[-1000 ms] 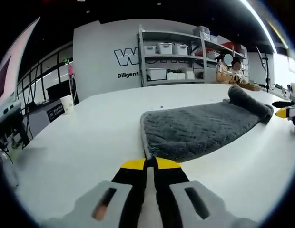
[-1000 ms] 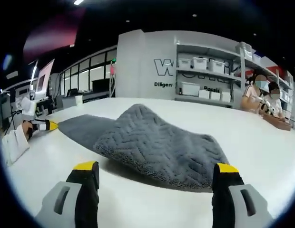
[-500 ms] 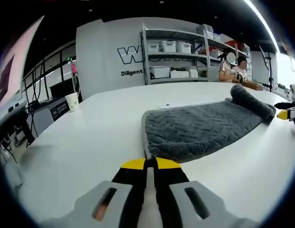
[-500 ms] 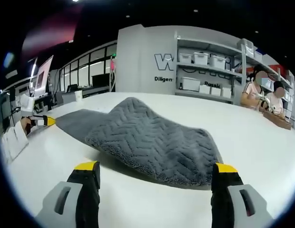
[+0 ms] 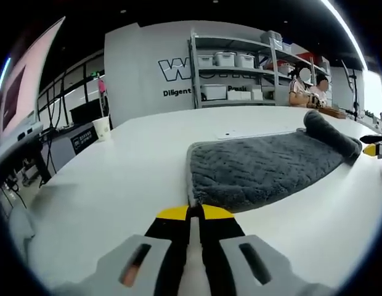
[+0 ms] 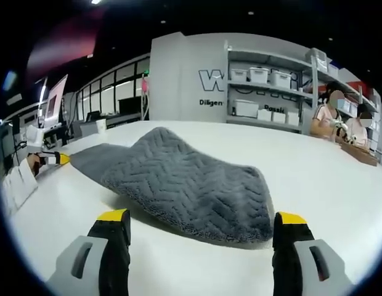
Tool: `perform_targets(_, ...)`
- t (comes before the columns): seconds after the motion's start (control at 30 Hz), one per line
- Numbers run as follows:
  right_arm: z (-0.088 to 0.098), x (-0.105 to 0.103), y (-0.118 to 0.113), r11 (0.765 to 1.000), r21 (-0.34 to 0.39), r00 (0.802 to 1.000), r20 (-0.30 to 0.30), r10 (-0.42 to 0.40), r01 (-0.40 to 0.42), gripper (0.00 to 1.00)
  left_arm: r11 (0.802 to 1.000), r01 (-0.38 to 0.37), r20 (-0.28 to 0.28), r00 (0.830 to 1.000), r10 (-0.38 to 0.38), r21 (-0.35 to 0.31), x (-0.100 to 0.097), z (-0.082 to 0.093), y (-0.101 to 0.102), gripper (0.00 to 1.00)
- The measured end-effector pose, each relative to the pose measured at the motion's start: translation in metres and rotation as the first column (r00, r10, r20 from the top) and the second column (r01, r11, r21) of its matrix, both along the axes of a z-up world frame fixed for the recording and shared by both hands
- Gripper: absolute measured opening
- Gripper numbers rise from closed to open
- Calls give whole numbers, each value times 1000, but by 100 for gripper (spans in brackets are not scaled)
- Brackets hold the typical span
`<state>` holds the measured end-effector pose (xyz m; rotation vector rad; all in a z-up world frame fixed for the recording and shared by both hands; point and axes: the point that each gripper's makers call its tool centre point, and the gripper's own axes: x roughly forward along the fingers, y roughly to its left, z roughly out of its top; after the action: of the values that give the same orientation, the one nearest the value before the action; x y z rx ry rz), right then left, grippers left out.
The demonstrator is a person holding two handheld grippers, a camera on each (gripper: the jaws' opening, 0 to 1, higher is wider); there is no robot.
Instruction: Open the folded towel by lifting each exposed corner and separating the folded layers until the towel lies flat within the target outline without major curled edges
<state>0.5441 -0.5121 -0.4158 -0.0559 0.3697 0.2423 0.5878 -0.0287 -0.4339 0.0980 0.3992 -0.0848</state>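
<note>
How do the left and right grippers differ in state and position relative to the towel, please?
The left gripper is shut, its yellow tips together at the near corner of the towel; whether it pinches the edge is unclear. The right gripper is open, jaws wide apart, short of the towel's raised fold and touching nothing. Both have yellow-tipped black jaws and point at the towel.

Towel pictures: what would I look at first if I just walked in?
The grey towel first: it lies on the white table, one end humped up in a fold before the open right tongs. At its other end the left tongs are shut at the towel's corner. Behind stand shelves of white bins.
</note>
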Motion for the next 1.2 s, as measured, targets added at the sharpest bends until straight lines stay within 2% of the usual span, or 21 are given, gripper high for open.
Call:
perform_targets(0.87,3,-1,-8,999,31,1000,1,-24,24,92,994,-109,-3,994,109,-10,-8,1,39,5)
perform_targets(1.1,-1,-2,-8,999,27,999,-13,-29,30,84,990,-139,-4,990,139,-23,-10,1,48,5)
perform_targets(1.2,-1,-2,-8,999,44,1000,-10,-27,27,77,989,-147,-3,989,147,-31,-10,2,51,5)
